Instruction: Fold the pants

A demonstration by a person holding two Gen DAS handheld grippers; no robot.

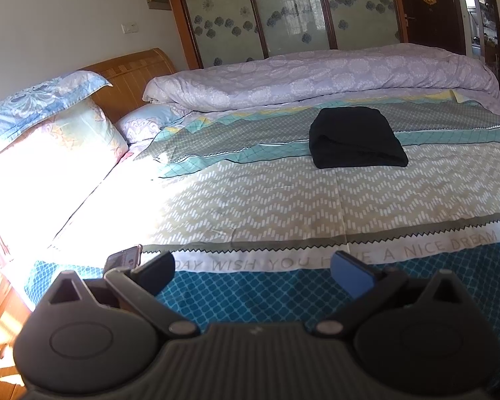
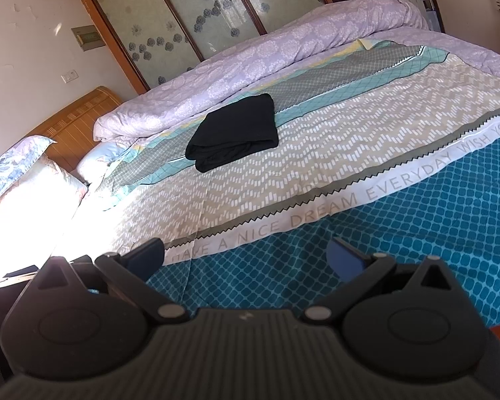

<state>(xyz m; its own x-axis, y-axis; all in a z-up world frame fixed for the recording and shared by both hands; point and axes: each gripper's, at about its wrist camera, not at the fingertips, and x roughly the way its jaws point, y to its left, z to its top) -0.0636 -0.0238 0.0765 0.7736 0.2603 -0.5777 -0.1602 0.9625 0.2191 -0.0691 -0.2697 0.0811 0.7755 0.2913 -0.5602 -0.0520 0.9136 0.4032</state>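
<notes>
The black pants [image 1: 355, 138] lie folded into a compact rectangle on the patterned bedsheet, toward the far side of the bed near the rolled quilt. In the right wrist view the same black pants [image 2: 235, 133] sit left of centre. My left gripper [image 1: 253, 275] hovers over the near teal edge of the bed, open, with nothing between its fingers. My right gripper [image 2: 246, 260] is also open and empty, over the teal strip, well short of the pants.
A lilac quilt [image 1: 316, 76] is rolled along the far side of the bed. Pillows [image 1: 50, 140] are stacked at the wooden headboard [image 1: 133, 76] on the left. A phone [image 1: 123, 260] lies by the near left edge. Wardrobe doors [image 1: 283, 10] stand behind.
</notes>
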